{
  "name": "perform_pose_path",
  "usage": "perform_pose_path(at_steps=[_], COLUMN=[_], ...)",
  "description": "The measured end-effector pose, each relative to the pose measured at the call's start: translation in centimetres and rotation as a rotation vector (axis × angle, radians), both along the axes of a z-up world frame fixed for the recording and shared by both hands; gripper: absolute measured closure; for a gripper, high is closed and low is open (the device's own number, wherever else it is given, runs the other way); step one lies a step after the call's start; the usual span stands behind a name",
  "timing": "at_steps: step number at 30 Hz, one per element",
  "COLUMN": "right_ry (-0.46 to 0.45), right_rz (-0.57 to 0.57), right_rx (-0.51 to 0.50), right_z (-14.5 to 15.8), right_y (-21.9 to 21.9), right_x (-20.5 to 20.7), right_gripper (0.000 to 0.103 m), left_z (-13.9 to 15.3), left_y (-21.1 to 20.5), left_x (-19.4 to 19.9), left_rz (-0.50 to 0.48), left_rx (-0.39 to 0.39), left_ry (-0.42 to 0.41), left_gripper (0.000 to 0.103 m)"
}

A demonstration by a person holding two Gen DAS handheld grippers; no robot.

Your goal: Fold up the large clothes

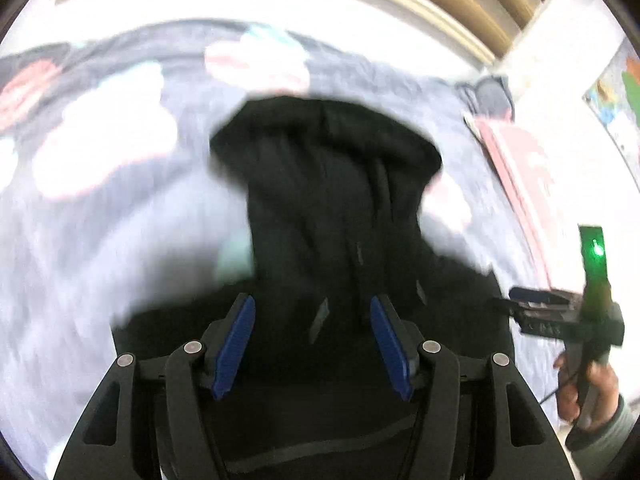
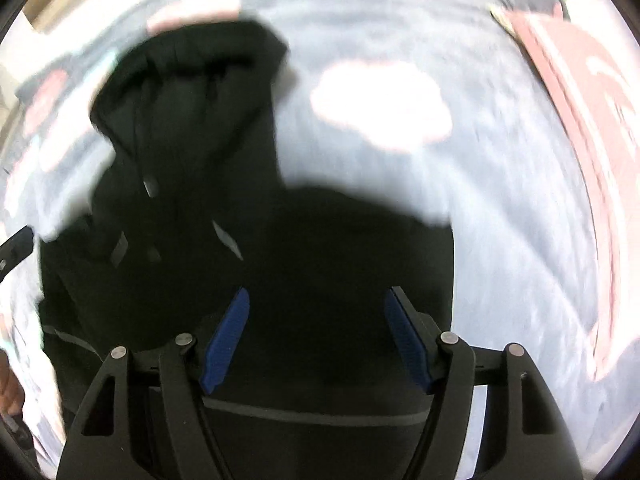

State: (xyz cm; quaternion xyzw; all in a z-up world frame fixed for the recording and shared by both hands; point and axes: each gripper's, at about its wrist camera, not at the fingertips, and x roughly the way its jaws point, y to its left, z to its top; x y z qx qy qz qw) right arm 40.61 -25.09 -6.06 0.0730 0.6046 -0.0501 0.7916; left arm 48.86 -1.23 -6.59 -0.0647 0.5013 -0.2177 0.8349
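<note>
Below both parted, empty grippers, left gripper (image 1: 312, 344) and right gripper (image 2: 316, 340), a black hooded garment (image 1: 332, 200) lies on a cloud-patterned grey bedspread (image 1: 100, 208), wooden slats (image 1: 460, 4) beyond.

— How do the two grippers stand?
— The left gripper (image 1: 312, 344) points steeply down, its blue pads (image 1: 236, 346) spread apart with nothing pinched between them. The right gripper (image 2: 316, 340) looks the same: pads (image 2: 226, 342) wide, no pressure on anything.
— And the hands?
— The right hand (image 1: 592, 390) grips its handle at the left camera's edge.
</note>
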Motion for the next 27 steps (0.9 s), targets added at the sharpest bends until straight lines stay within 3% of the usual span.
perform_pose_path(at_steps=[3,10,18,23,25,26,27], right_ry=[-0.057,-0.134,-0.144,-0.109,-0.045,-0.026,-0.052], right_rz=[0.008,0.031,0.037,0.029,0.006,-0.026,-0.081], right_rx=[0.023,0.01,0.046,0.07,0.129,0.148,0.131], right_z=[1.3,2.1,-0.3,-3.7,-5.6,-6.2,-5.7], right_y=[-0.6,-0.5,0.3,1.0,1.1,0.9,0.0], right_x=[3.1,8.7,13.7,17.9,19.5,20.0,20.0], right_gripper=[0.031,0.031,0.031,0.031,0.058,0.089,0.091], left_z=[0.4,-0.4,-4.1,-8.1,-8.8,-8.5,-8.0], left_y=[-0.5,0.3,-1.1,-1.3,-1.3,-1.1,-0.7], left_x=[3.8,9.5,13.7,17.1,18.7,19.4,19.9], left_rz=[0.046,0.099,0.071,0.103,0.143,0.175,0.198], left_rx=[0.066,0.087,0.201,0.276,0.284,0.277,0.255], left_ry=[-0.035,-0.042,-0.013,0.082,0.084,0.073,0.069], left_gripper=[0.042,0.042,0.042,0.042,0.042,0.042,0.042])
